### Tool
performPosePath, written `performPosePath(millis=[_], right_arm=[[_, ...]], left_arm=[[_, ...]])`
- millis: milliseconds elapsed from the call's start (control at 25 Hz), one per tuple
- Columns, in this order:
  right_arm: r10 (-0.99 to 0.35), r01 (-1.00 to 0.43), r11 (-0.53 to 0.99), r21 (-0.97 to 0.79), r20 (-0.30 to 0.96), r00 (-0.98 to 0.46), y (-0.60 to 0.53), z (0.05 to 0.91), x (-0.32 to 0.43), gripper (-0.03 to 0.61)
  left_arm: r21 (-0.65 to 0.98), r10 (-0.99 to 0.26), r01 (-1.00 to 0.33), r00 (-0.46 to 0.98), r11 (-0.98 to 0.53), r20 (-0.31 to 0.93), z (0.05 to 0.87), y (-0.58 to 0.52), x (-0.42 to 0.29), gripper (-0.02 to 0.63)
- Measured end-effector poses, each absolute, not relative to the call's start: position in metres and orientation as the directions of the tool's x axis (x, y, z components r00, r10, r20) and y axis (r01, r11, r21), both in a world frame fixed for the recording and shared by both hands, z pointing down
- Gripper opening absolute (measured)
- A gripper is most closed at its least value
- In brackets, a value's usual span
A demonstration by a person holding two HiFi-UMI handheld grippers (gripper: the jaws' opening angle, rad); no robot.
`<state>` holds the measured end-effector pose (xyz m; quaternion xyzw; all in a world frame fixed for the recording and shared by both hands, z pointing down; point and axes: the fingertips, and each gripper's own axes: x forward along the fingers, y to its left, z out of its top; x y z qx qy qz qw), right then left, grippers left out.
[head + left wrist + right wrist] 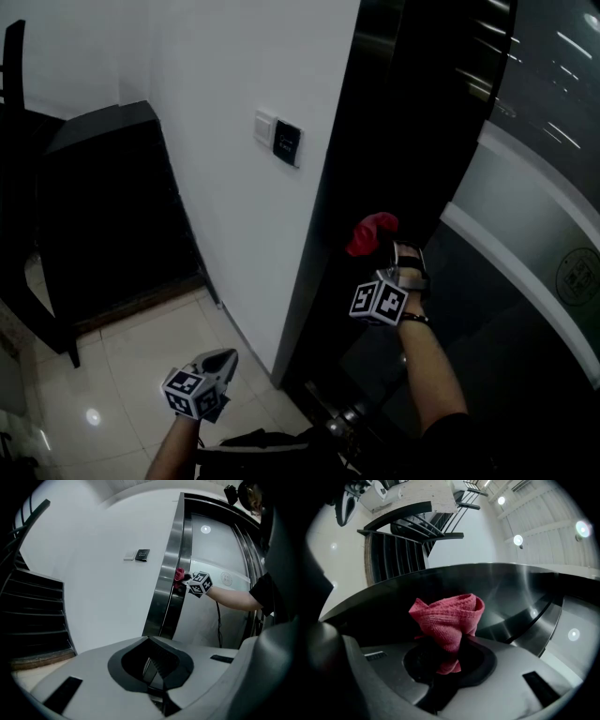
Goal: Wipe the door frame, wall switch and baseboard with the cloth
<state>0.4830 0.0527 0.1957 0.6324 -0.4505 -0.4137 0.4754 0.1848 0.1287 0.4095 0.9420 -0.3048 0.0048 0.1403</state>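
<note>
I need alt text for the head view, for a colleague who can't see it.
The right gripper holds a red cloth against the dark metal door frame, right of a white wall carrying the wall switch. The left gripper hangs low over the tiled floor, jaws shut and empty.

No legible text; wall switch [287, 142] print and door emblem [578, 275] too blurred.
</note>
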Motion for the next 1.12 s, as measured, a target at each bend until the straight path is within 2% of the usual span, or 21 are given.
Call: performPosePath(millis=[440, 1120], right_arm=[[-0.970, -0.179, -0.054, 0.982, -0.009, 0.242, 0.053, 0.235, 0.484, 0.058], [-0.955, -0.285, 0.090, 0.954, 0.164, 0.249, 0.055, 0.328, 0.491, 0.060]], left_arm=[[0.258, -0.572, -0.577, 0.814, -0.775, 0.100, 0.406, 0.128, 0.186, -0.008], [0.269, -0.571, -0.588, 0.808, -0.763, 0.145, 0.416, 0.130, 0.183, -0.008]])
